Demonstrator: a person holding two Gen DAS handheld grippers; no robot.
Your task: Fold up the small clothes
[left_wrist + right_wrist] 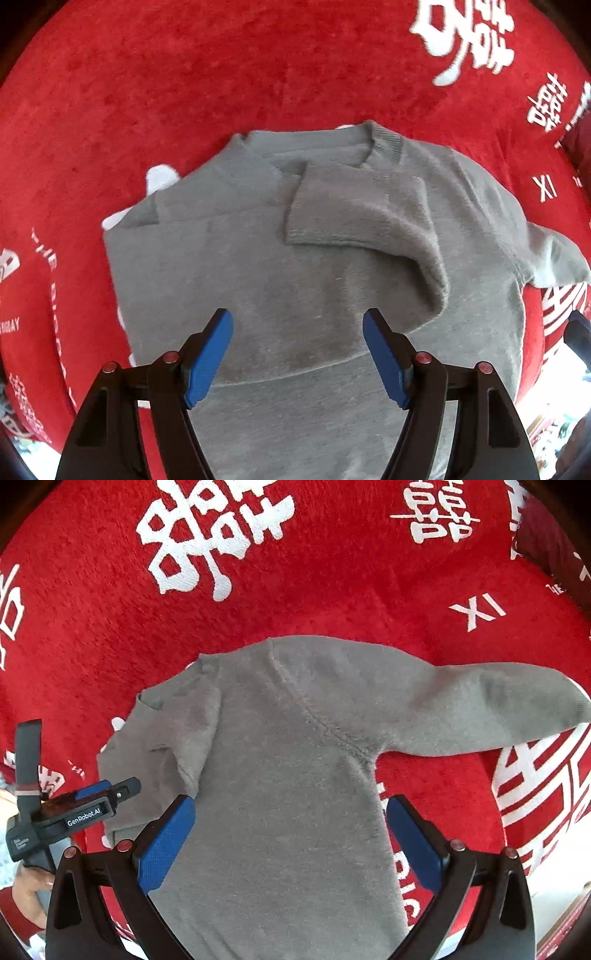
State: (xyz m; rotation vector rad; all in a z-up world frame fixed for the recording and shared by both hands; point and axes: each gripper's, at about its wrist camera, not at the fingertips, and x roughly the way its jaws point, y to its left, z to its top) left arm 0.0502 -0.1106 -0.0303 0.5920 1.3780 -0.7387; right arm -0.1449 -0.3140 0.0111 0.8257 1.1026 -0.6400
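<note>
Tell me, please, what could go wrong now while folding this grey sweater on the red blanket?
The folded sleeve bulges at its bend and may slip open. The other sleeve lies spread on the red blanket; a grip too near its cuff could drag the grey sweater askew. Both the left gripper and the right gripper are open.

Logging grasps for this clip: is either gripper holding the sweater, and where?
Nothing is held. The left gripper and right gripper are both open above the grey sweater.
</note>
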